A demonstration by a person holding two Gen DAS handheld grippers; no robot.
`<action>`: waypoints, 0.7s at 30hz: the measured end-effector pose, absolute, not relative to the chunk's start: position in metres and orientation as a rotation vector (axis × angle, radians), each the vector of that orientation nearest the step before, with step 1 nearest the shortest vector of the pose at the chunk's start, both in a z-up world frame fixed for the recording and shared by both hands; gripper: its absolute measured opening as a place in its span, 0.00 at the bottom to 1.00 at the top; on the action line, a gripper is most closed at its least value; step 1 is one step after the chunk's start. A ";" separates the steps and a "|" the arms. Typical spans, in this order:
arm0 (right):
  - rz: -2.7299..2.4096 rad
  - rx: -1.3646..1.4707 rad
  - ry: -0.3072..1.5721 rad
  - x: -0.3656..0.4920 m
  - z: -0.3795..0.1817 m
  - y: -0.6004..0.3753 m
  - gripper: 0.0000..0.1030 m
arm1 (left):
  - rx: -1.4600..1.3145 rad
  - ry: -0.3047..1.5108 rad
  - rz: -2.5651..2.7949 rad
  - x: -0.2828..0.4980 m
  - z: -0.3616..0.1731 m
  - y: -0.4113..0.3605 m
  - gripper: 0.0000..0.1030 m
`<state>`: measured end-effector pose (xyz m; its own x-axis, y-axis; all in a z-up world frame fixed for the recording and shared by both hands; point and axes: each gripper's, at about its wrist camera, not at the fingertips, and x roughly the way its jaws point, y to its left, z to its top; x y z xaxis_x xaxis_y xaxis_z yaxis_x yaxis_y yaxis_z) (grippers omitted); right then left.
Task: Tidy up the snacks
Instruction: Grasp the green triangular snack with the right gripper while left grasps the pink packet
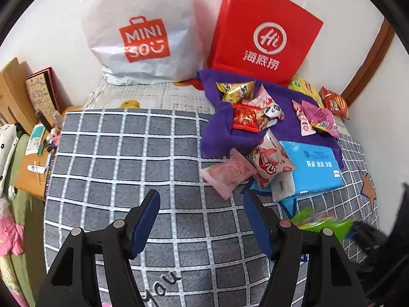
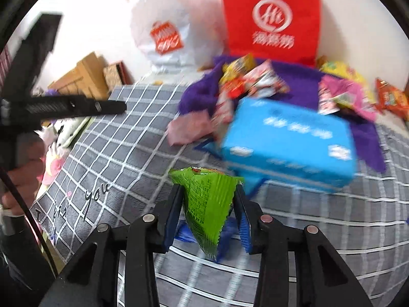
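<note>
1. My right gripper [image 2: 208, 204] is clamped on a green snack packet [image 2: 207, 204]: both blue pads press its sides, its pointed end hangs down towards the camera, and its wide top stands above the fingertips.
2. That packet hangs over the grey checked bedspread [image 2: 122, 153], on the near side of the blue tissue pack [image 2: 288, 140], close to it but not touching.
3. My left gripper [image 1: 202, 199] stands about half open with nothing between its pads; only bare checked bedspread [image 1: 115, 153] shows in the gap.
4. From the left wrist, the green packet [image 1: 322, 223] shows as a blur just to the right of the left gripper's right finger.
5. The other snacks lie ahead of both grippers on a purple cloth [image 1: 219, 133] towards the far right of the bedspread. A pale pink packet [image 1: 227, 171] and a red-and-white packet [image 1: 271, 163] lie at the cloth's near edge, the latter leaning on the tissue pack [image 1: 314, 166].
6. Further back on the cloth lie yellow, red and pink packets, too mixed to separate reliably.
7. A white shopping bag [image 1: 138, 30] and a red paper bag [image 1: 263, 35] stand against the wall at the far edge.
8. In the right wrist view, a hand [image 2: 23, 179] holds the left gripper's handle at the left edge.
</note>
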<state>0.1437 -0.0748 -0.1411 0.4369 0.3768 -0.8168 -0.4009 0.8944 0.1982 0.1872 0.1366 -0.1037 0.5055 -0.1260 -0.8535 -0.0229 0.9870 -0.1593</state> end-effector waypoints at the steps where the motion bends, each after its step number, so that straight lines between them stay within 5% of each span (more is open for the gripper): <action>1: 0.466 -0.032 0.992 0.143 -0.138 -0.083 0.39 | -0.148 1.046 -0.066 0.189 -0.107 0.133 0.64; 21: 0.171 0.007 0.947 0.152 -0.192 -0.218 0.39 | 0.088 1.042 -0.149 0.241 -0.162 0.081 0.64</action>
